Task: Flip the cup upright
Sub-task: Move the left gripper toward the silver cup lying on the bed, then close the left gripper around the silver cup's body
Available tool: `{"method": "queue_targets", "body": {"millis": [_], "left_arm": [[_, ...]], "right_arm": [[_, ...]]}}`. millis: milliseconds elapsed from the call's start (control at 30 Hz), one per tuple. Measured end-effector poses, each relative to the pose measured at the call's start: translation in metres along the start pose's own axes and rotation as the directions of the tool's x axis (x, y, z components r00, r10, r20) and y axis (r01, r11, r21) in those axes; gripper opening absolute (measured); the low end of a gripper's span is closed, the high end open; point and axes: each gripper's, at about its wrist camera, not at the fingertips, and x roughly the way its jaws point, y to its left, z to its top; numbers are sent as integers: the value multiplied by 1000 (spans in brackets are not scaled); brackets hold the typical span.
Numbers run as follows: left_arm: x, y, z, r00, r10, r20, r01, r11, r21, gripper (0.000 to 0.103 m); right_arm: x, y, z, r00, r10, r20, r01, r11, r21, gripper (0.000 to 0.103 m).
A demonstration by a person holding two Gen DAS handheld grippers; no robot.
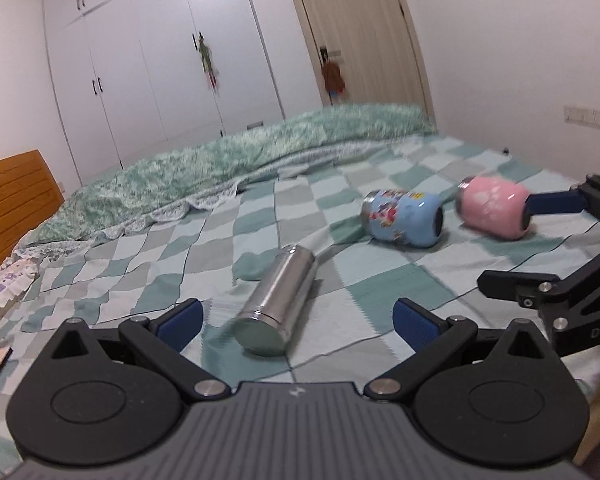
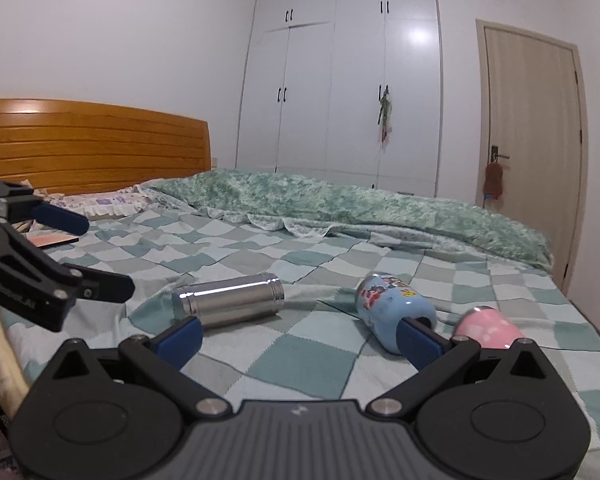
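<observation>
Three cups lie on their sides on the checked bedsheet: a steel cup (image 1: 275, 306) (image 2: 229, 299), a light blue cartoon cup (image 1: 404, 217) (image 2: 392, 309) and a pink cup (image 1: 494, 205) (image 2: 488, 330). My left gripper (image 1: 298, 322) is open, its fingers either side of the steel cup's near end, just short of it. My right gripper (image 2: 300, 338) is open and empty, its right finger (image 2: 418, 340) in front of the blue cup. In the left wrist view the right gripper (image 1: 540, 240) shows at the right edge, close by the pink cup.
A rumpled green quilt (image 1: 236, 164) (image 2: 360, 204) lies across the far side of the bed. A wooden headboard (image 2: 92, 144) and pillow (image 2: 100, 204) stand at the left, with a pink book (image 2: 54, 240) nearby. White wardrobes (image 2: 340, 92) and a door (image 2: 532, 136) are behind.
</observation>
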Motion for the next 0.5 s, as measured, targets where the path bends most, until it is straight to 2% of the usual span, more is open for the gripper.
{"method": "queue_targets", "body": {"millis": [300, 500], "left_arm": [[78, 18, 28, 991, 14, -131, -9, 999, 39, 103], [134, 22, 37, 976, 31, -215, -15, 997, 78, 103]], "right_arm": [[70, -10, 21, 995, 40, -95, -45, 998, -52, 103], [120, -18, 28, 984, 62, -167, -80, 992, -100, 103]]}}
